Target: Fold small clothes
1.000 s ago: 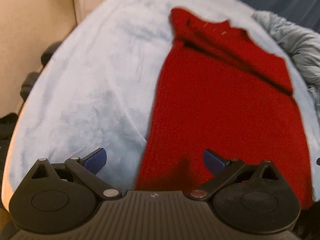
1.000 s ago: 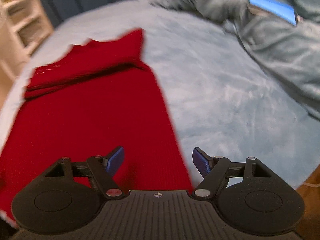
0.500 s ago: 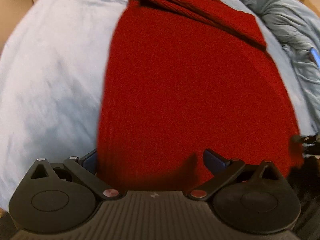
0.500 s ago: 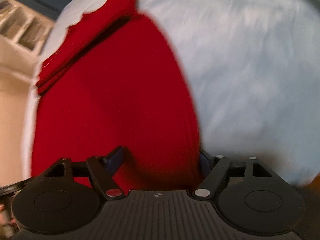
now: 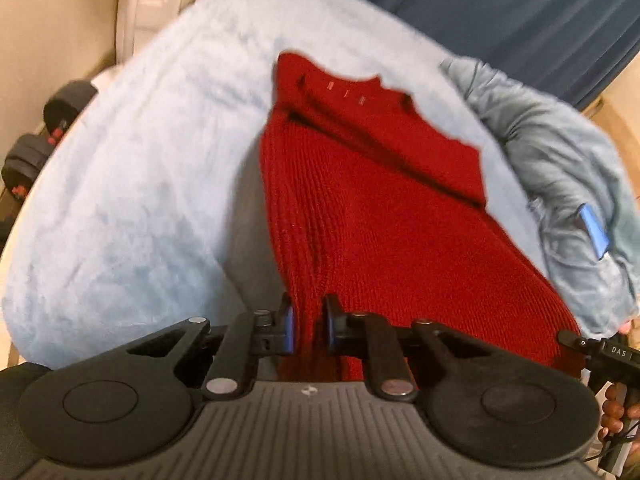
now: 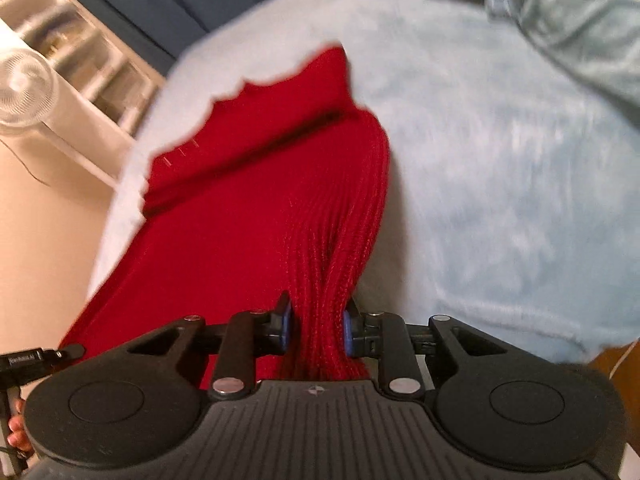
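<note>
Left claw [image 5: 307,325] and right claw [image 6: 317,330], jaws closing, each pinching a bunched near corner of the red knit garment [image 5: 384,216], which is lifted at that hem and stretches away across the pale blue fleece-covered bed [image 5: 132,184].

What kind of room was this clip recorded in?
Most likely a bedroom. The red knit garment lies on a bed under a pale blue fleece blanket, with a rumpled grey-blue duvet at its far side, dark blue curtains behind, and slippers on the floor beside it.
</note>
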`<state>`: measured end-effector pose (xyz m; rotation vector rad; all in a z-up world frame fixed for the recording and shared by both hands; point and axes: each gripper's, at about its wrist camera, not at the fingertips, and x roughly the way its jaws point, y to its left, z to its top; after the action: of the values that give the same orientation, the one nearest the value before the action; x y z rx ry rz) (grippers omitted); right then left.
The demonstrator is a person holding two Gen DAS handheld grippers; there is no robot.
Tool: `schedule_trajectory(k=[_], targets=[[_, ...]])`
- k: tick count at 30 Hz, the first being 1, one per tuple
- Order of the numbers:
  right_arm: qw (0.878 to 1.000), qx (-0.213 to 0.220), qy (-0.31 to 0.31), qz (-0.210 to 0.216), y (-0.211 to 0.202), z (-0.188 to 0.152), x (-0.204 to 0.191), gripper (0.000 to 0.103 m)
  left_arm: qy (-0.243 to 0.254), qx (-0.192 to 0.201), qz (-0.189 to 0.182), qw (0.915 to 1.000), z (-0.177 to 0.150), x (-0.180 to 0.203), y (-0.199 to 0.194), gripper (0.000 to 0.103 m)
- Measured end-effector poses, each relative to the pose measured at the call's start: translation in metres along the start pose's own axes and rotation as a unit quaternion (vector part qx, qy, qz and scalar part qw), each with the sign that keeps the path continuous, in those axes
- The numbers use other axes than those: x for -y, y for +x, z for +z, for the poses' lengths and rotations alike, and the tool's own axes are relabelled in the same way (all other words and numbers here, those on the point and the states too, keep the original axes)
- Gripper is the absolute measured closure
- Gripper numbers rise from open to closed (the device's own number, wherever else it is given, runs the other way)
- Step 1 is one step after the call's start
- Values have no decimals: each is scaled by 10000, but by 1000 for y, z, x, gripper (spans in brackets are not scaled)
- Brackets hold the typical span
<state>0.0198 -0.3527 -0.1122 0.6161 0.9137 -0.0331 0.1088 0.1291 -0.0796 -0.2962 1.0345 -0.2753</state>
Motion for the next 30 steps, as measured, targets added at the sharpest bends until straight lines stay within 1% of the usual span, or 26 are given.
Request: schedule_trajectory(k=[2,3,5,8,12,15,17,21,23,25,27,30], targets=[[9998,169,-110,61,-20,0,-5,79,68,116,-32,9999,-1,8,-10,88],[9997,210,-142,73,-26,0,-7,79,78,133,-71,9999,-7,8,-18,88],[9996,215,-175,91,-40,-10,-11,79,87,126,-165,9997,-22,5,-32,88],[9997,110,-104,177,-62,-38,-7,79,83,-70,-196,9997,-56,-9,-47,88],[9996,-208,191,98,-80,-88,8,79,-154,-364,-119,9991,-94,-29,-48,88],[9988,-325,375,2,-84,-106,16,79,-286,-487,-76,9984,-102,-37,-41,88],[9983,-371,446,-1,-83,-104,16,79,-334,-533,-59,9980,-96,-38,-34,88],[9978,-508,424,4,-78,-81,6,79,-345,-545,-143,9978,-71,-33,-31,88],[9972,-588,454,33,-78,-66,2,79,-375,-508,-248,9977,-50,-30,-31,88],[9970,-586,488,113,-74,-42,-2,79,-310,-418,-299,9982,-18,-25,-27,88],[9968,-560,534,183,-65,-5,-7,79,-215,-277,-360,9987,28,-17,-16,88],[9967,-509,584,234,-33,67,-17,78,62,-9,-272,9996,107,0,17,88]])
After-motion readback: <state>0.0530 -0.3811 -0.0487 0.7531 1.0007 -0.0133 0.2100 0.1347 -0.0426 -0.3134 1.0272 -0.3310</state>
